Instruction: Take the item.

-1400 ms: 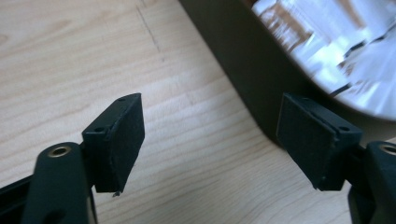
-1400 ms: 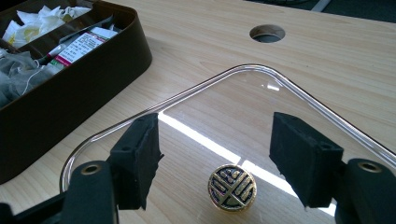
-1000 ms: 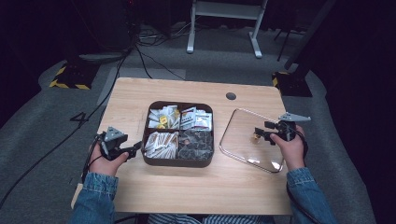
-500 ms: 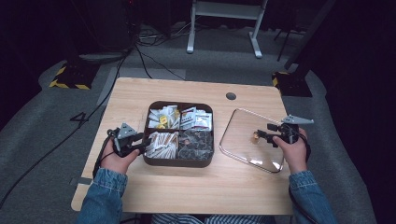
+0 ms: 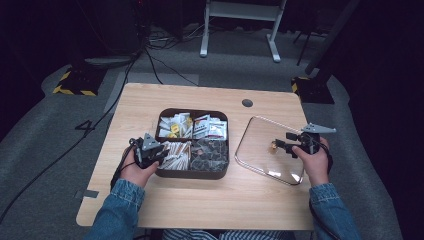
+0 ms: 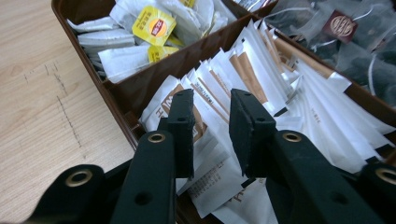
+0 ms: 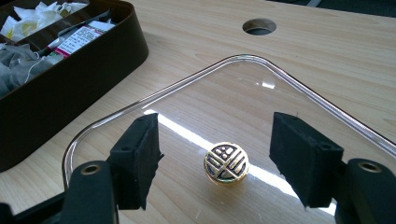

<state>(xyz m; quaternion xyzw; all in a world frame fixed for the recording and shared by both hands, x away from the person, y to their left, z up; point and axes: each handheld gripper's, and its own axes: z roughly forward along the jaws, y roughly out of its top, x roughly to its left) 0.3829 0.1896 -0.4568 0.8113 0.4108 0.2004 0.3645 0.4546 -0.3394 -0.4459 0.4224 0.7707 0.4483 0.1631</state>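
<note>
Left gripper [image 6: 211, 116] jaws narrowly parted, empty, tips just over white-brown sachets [image 6: 261, 84] in near-left compartment of one brown four-compartment box [image 5: 192, 172]. Right gripper [image 7: 215, 165] spread wide, empty, jaws either side of one gold knob [image 7: 226, 163] on one clear lid [image 5: 260, 150], flat on table [image 5: 200, 205] right of box.

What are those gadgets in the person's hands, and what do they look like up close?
Handheld grippers. Each has two black arms with brass-ringed holes, ending in blocky black foam-like fingers. The left gripper and the right gripper each carry a grey three-cornered plate on top, and a dark cable trails from the left one. The person wears blue denim sleeves.
</note>
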